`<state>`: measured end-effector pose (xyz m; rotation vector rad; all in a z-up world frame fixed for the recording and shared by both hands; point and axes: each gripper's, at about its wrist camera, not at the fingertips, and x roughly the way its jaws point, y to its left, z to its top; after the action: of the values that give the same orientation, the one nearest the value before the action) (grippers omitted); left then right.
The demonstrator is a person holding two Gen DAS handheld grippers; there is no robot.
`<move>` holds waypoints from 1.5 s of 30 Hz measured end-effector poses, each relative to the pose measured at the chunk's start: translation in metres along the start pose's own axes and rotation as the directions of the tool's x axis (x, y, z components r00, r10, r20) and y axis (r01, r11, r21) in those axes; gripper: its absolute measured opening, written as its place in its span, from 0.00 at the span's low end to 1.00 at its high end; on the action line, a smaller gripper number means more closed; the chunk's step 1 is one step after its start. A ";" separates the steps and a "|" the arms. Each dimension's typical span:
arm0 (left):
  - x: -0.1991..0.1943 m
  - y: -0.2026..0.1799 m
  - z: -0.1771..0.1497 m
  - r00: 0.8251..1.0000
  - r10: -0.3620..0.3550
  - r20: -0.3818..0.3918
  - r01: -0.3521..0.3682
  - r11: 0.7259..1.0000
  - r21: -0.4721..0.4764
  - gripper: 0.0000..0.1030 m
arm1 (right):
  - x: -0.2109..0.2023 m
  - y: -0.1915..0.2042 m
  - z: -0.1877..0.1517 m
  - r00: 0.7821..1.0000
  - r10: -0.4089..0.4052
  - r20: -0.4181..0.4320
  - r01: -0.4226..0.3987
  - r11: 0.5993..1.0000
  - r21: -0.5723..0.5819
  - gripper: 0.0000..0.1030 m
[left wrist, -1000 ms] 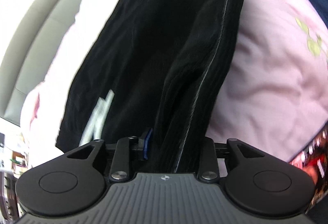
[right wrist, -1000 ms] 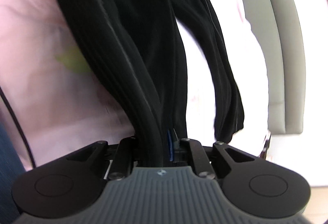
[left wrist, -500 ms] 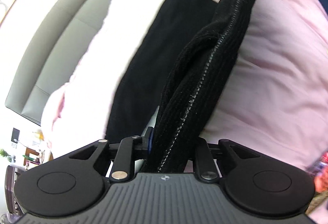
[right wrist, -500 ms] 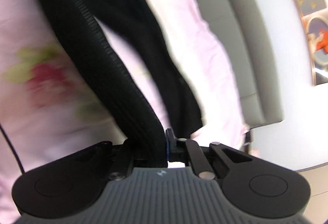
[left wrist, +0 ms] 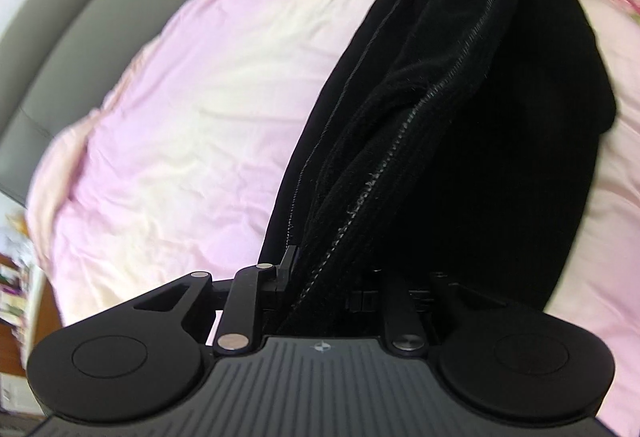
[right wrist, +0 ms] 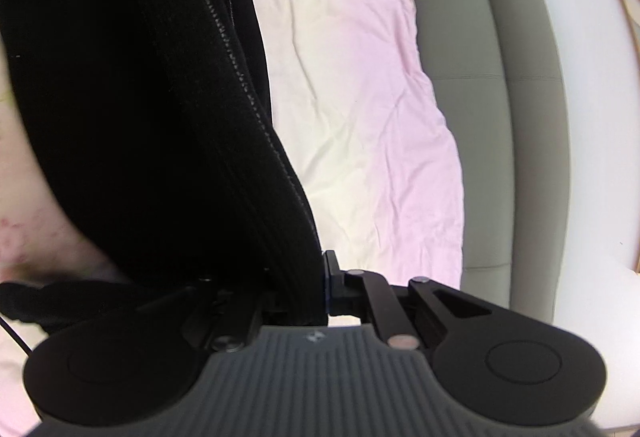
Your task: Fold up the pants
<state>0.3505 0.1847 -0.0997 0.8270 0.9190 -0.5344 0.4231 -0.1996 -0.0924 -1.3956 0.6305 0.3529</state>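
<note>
Gripping a bunched, ribbed edge of the black pants (left wrist: 460, 125), the left gripper (left wrist: 320, 277) is clamped on the cloth, which runs up and away from its jaws over the pink sheet (left wrist: 180, 117) of the bed. The right gripper (right wrist: 296, 285) is likewise closed on a thick fold of the pants (right wrist: 140, 97), the fabric draping to its left. A grey padded headboard (right wrist: 500, 117) curves beyond the sheet (right wrist: 352, 97) in both views.

Black hand-held gripper (left wrist: 320, 277), ribbed grey housing, silver screws
</note>
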 end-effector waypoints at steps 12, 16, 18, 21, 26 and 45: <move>0.055 0.076 -0.011 0.990 -0.137 -0.032 0.117 0.928 -0.355 0.72 | 0.079 -0.058 0.016 0.947 0.315 -0.063 -0.292 0.926 0.238 0.65; 0.063 0.098 -0.022 0.984 -0.180 -0.004 0.146 0.806 -0.573 0.72 | 0.084 -0.099 0.003 0.898 0.439 -0.020 -0.357 0.756 0.548 0.69; 0.067 0.100 -0.022 0.982 -0.188 -0.015 0.137 0.768 -0.625 0.72 | 0.085 -0.115 -0.008 0.861 0.508 0.009 -0.388 0.646 0.658 0.76; 0.075 0.101 -0.018 0.980 -0.191 -0.055 0.107 0.740 -0.664 0.81 | 0.084 -0.109 -0.005 0.856 0.503 -0.118 -0.328 0.704 0.630 0.90; 0.084 0.079 -0.004 0.979 0.011 -0.205 -0.119 0.844 -0.523 1.00 | 0.092 -0.126 0.001 0.867 0.472 -0.158 -0.251 0.688 0.681 0.88; 0.090 0.080 -0.015 0.986 0.005 -0.169 -0.104 0.805 -0.584 1.00 | 0.128 -0.171 -0.033 0.819 0.489 -0.300 -0.037 0.567 0.823 0.94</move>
<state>0.4466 0.2381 -0.1507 0.3207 1.1263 -0.1034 0.6167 -0.2765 -0.0350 -0.4733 1.2764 -0.0910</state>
